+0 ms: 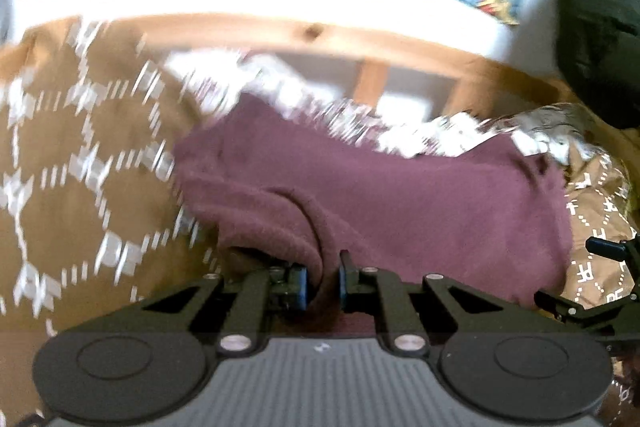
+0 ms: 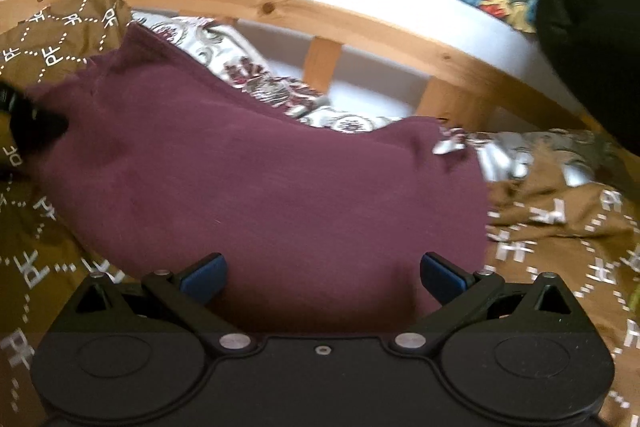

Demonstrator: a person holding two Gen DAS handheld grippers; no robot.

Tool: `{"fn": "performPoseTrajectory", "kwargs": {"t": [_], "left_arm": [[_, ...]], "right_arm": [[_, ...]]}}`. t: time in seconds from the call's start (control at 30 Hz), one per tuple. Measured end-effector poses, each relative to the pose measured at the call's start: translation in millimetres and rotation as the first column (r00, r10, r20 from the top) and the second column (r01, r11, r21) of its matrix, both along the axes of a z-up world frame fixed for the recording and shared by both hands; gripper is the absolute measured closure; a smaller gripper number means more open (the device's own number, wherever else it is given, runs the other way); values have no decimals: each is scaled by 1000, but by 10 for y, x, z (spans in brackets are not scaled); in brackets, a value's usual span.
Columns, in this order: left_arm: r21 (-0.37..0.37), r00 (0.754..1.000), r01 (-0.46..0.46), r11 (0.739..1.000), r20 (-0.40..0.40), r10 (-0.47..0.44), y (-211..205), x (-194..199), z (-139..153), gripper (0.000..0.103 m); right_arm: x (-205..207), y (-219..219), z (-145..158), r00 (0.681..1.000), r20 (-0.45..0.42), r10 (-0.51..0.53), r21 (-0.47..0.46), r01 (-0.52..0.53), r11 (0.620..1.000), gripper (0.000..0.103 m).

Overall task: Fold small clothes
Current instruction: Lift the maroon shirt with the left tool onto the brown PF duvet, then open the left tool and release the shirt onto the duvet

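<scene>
Left gripper [image 1: 323, 281] clamped on a bunched fold of the maroon garment [image 1: 400, 195], pads pressing the cloth. Right gripper [image 2: 322, 277] spread wide over that garment, pads clear of it. Garment spread on the brown patterned bedspread [image 2: 560, 227], near the wooden rail [image 2: 360, 27].

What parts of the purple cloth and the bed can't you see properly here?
- Left wrist view: the brown patterned bedspread is motion-blurred; its print is unreadable.
- Left wrist view: the purple cloth edge pinched in the left gripper is hidden by the pads.
- Right wrist view: the cloth's near edge is hidden behind the right gripper.
</scene>
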State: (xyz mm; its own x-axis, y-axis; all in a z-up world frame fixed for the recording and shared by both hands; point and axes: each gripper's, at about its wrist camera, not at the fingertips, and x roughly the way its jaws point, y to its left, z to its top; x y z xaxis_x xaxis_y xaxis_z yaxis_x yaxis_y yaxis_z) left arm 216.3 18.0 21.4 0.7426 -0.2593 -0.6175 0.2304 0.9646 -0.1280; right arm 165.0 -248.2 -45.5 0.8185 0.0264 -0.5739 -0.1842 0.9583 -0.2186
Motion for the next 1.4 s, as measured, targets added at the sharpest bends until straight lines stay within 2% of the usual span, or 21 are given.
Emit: {"fn": "performPoseTrajectory", "kwargs": {"t": [0.13, 0.3, 0.4, 0.67, 0.87, 0.97, 1.03, 1.17, 1.27, 1.33, 1.4], "left_arm": [[76, 992, 78, 994, 90, -84, -472, 38, 307, 89], [116, 977, 167, 979, 113, -180, -1108, 174, 528, 89], [144, 963, 230, 963, 107, -246, -1510, 218, 537, 90], [161, 921, 378, 912, 38, -388, -2205, 75, 159, 90], [273, 906, 406, 872, 7, -424, -2422, -74, -144, 89], [268, 901, 418, 868, 1, -434, -2396, -106, -178, 82], [224, 899, 429, 875, -9, -438, -2367, -111, -154, 69], [162, 896, 439, 884, 1, -445, -2311, -150, -95, 51], [123, 888, 454, 883, 15, -459, -2238, -231, -40, 36], [99, 882, 465, 880, 33, -470, -2188, -294, 3, 22], [81, 876, 473, 878, 63, -478, -2126, -382, 40, 15]], "right_arm": [[-113, -322, 45, 998, 25, -54, 31, 53, 998, 1], [-197, -704, 80, 992, 47, -120, 76, 116, 990, 1], [-269, -915, 67, 986, 55, -157, 90, 151, 984, 0], [-374, -1401, -95, 963, 15, -269, 111, 266, 957, 1], [-438, -1641, -228, 947, -25, -319, 156, 319, 935, 1], [-447, -1644, -237, 951, -19, -308, 160, 307, 938, 1], [-429, -1642, -227, 953, -19, -303, 170, 302, 938, 0], [-410, -1626, -191, 953, -19, -303, 176, 301, 937, 1], [-407, -1620, -181, 952, -20, -306, 175, 304, 936, 1], [-400, -1611, -176, 950, -22, -312, 177, 311, 934, 1], [-384, -1598, -173, 948, -28, -317, 183, 317, 931, 1]]}}
